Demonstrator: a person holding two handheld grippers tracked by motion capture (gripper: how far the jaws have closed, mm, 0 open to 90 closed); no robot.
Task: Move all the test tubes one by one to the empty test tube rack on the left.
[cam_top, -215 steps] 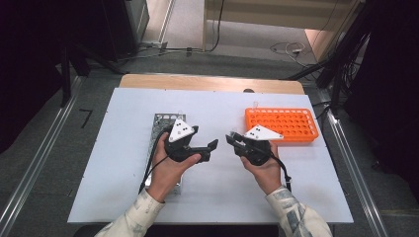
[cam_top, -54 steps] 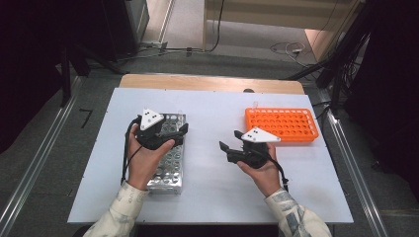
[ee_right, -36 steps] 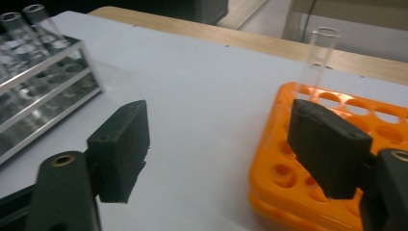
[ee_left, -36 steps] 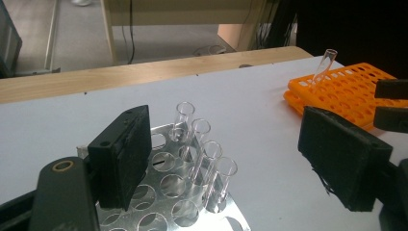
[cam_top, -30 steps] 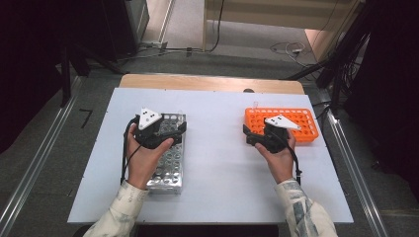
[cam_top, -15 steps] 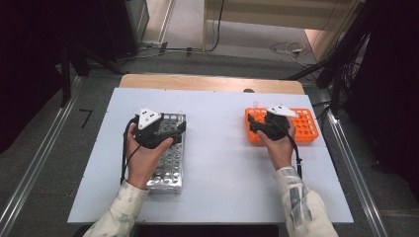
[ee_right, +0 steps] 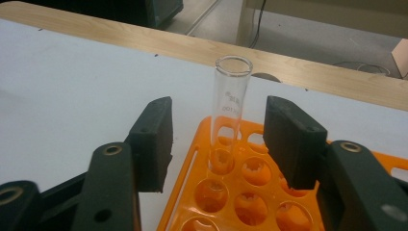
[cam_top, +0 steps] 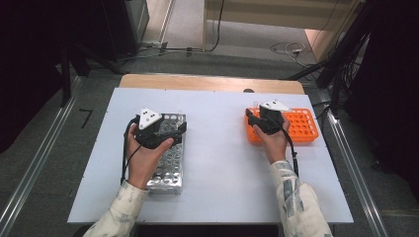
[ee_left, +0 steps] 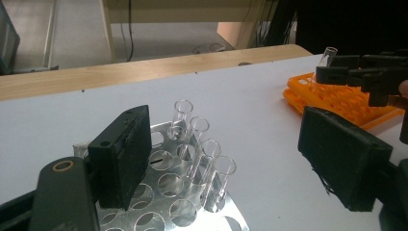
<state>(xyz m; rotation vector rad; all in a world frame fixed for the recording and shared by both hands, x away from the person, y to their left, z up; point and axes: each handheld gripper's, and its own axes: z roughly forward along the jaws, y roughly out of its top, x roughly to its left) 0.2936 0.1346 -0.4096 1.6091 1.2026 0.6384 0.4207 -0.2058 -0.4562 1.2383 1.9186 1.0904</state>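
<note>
Between the two black pads of the right gripper [ee_right: 219,144] stands a single clear glass test tube [ee_right: 230,108], upright in a corner hole of the orange plastic rack [ee_right: 250,197]. The jaws have just been closing but have not met the glass: a gap shows on either side of the tube, so nothing is gripped yet. In the high view the same gripper sits at the near-left corner of the rack [cam_top: 301,127], on the right half of the white table [cam_top: 217,163].

That tube is thin-walled, light and rigid, and its smooth surface is likely to be slippery, so too hard a squeeze could crack it, while too light a one would let it slide or tip. The best hold, I judge, is on the bare upper stretch just under the rim, where the printed marking is, with both pads square to it and the pull straight up so the glass does not lever against the hole's edge.

Farther off, the left gripper [ee_left: 226,168] hovers with its jaws wide and empty over the silver metal rack with round holes [ee_left: 168,192], where four similar clear tubes [ee_left: 204,166] stand in a row, one of them just beside the left pad without touching. From above, that hand [cam_top: 143,158] rests along the metal rack [cam_top: 170,173], well apart from the orange one.
</note>
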